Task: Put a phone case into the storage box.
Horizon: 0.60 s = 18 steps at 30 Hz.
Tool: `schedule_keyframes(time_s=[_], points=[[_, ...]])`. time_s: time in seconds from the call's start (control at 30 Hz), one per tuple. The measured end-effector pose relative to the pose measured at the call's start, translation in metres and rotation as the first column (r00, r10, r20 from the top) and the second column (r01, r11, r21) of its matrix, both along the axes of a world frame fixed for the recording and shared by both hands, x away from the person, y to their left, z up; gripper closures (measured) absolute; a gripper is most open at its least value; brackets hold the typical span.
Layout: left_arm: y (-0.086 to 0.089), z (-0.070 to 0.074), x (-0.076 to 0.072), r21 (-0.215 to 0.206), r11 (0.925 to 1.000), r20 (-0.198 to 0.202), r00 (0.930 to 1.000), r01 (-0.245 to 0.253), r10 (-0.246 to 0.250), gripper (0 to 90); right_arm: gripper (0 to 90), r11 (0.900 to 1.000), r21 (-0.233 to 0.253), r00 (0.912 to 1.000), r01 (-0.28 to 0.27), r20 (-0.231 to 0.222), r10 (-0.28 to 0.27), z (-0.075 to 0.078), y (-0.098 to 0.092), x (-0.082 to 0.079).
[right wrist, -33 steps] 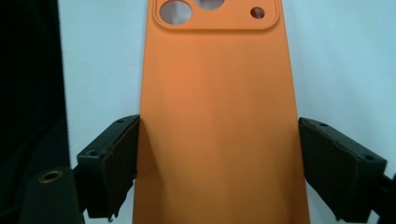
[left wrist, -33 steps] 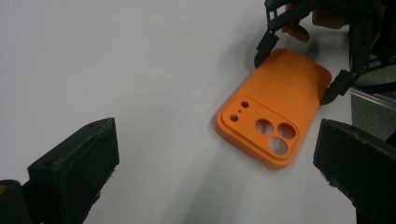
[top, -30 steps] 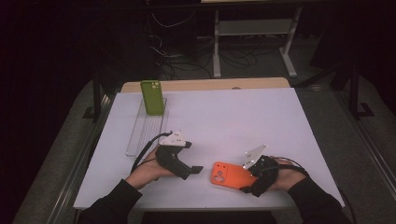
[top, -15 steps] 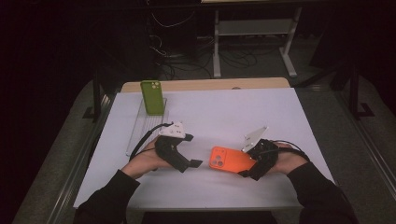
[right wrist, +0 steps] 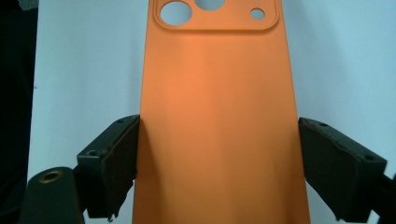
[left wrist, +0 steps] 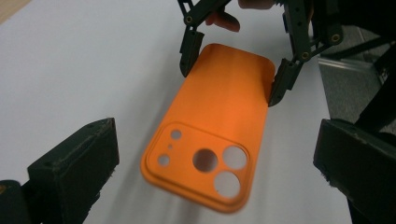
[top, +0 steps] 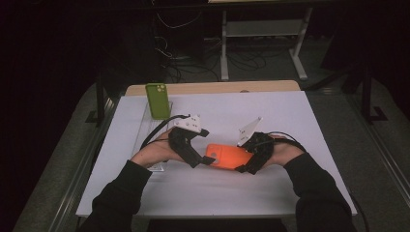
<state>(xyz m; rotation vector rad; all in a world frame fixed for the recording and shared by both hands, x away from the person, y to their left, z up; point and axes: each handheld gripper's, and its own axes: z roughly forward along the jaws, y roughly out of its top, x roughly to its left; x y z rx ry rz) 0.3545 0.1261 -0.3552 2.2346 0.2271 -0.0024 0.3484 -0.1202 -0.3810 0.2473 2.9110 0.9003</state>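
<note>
Near the table's front edge my right gripper clamps the orange case by its long sides, lifted off the table. My left gripper, jaws spread wide, faces the case's camera end. Farther back stands a green phone.

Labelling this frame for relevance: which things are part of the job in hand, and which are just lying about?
In the job:
- orange phone case, gripped across its sides by the right gripper
- left gripper, jaws open at the case's camera end

Lying about:
- green phone, upright in the clear stand
- white table
</note>
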Motion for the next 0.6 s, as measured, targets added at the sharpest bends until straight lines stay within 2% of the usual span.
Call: schedule_keyframes(time_s=[0.1,0.13,0.3,0.4,0.6], points=[[-0.001,-0.004,-0.002,0.031,0.9990,0.013,0.9993,0.034,-0.034,0.0,15.4,0.999,-0.001,0.9992,-0.039,0.002,0.039,0.002,0.009,-0.002],[-0.002,-0.006,-0.003,0.049,0.9969,0.029,0.9976,0.061,-0.062,0.0,15.4,0.999,-0.007,0.9986,-0.052,0.003,0.052,0.002,0.012,-0.003],[-0.005,-0.013,-0.006,0.109,0.9853,0.025,0.9905,0.132,-0.135,0.0,15.4,0.995,-0.012,0.9949,-0.101,0.006,0.101,0.008,0.023,-0.009],[-0.008,-0.016,-0.010,0.118,0.9817,0.004,0.9885,0.149,-0.151,0.0,15.4,0.993,-0.006,0.9933,-0.115,0.016,0.115,0.011,0.027,-0.010],[-0.012,-0.022,-0.016,0.181,0.9663,0.024,0.9814,0.183,-0.190,0.0,15.4,0.991,0.001,0.9903,-0.137,0.022,0.137,0.013,0.033,-0.012]])
